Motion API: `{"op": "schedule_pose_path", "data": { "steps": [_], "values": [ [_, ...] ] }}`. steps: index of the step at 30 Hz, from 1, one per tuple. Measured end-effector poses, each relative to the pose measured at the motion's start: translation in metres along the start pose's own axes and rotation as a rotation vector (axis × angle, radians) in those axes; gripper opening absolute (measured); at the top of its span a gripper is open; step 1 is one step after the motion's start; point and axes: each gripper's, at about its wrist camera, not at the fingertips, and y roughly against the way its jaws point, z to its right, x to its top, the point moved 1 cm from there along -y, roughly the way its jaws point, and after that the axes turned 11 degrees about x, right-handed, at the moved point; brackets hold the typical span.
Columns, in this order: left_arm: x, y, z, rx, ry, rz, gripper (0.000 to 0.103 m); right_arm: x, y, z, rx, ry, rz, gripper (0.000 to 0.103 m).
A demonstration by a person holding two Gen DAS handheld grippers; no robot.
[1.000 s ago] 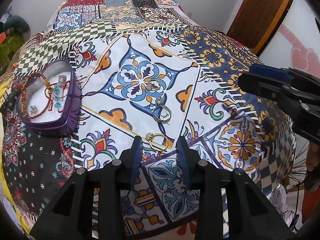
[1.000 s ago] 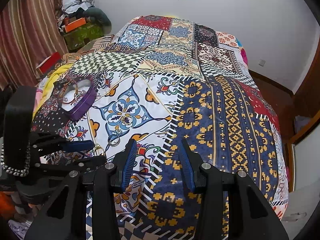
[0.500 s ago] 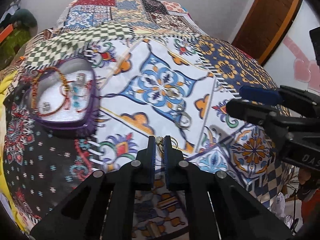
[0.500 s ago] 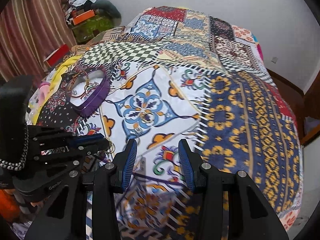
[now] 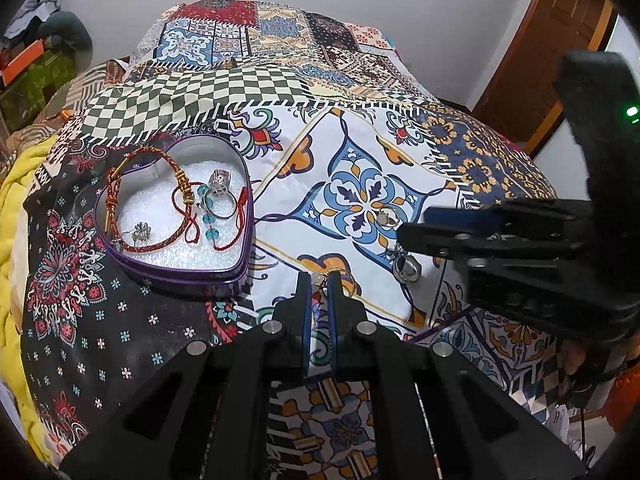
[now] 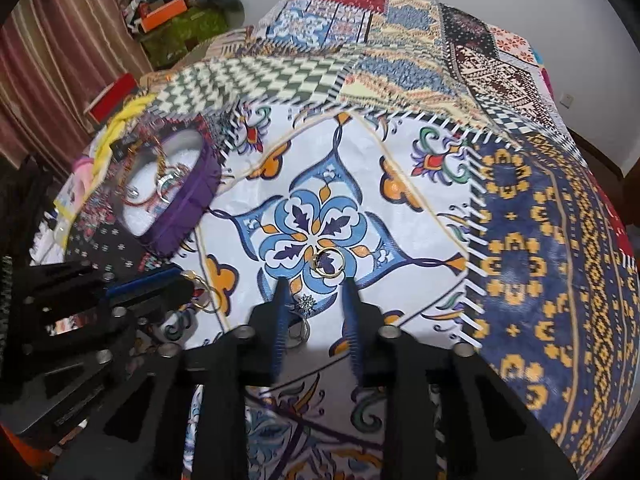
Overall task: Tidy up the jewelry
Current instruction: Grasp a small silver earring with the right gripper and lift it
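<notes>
L gripper [image 5: 319, 280]: jaws nearly pressed together, pinching a thin gold ring [image 5: 343, 277] at its near edge; ring pokes out past the tips, just off the near corner of the heart-shaped purple tin [image 5: 240, 240]. In the R wrist view the same gold ring [image 6: 204, 294] shows at the L tool's tips.

R gripper [image 6: 315, 292]: jaws spread wide, nothing between the pads. A silver ring w/ snowflake top [image 6: 304, 320] lies on the bedspread [image 6: 400, 240] betw the fingers, closer to the L-hand one; can't tell if it touches. Just beyond the tips, a gold ring w/ dark stone [image 6: 328, 266] sits on the blue flower motif, well to the R of the tin [image 6: 188, 208].

Inside the tin, L wrist view: red-and-gold braided cord bracelet [image 5: 160, 200] draped over the rim, large silver ring [image 5: 219, 200] upright-ish near centre, turquoise beads [image 5: 210, 226] on a red string beside it, small silver piece [image 5: 140, 232] near the L wall. White lining under all.

Yellow knit blanket [image 5: 12, 240] at bed edge, L of the tin.
</notes>
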Motion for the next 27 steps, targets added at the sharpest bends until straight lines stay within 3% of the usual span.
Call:
{"op": "schedule_pose_path", "data": {
  "steps": [4, 9, 27],
  "values": [
    [0.001, 0.002, 0.001, 0.006, -0.007, 0.012, 0.006, -0.006, -0.007, -0.001, 0.006, 0.014, -0.014, 0.01],
    [0.005, 0.009, 0.0, 0.016, -0.009, 0.034, 0.006, -0.008, 0.0, -0.002, 0.023, 0.027, -0.004, 0.009],
    [0.025, 0.071, -0.027, 0.062, 0.053, 0.181, 0.006, 0.029, 0.08, -0.022, 0.038, 0.066, 0.224, 0.009]
  ]
}}
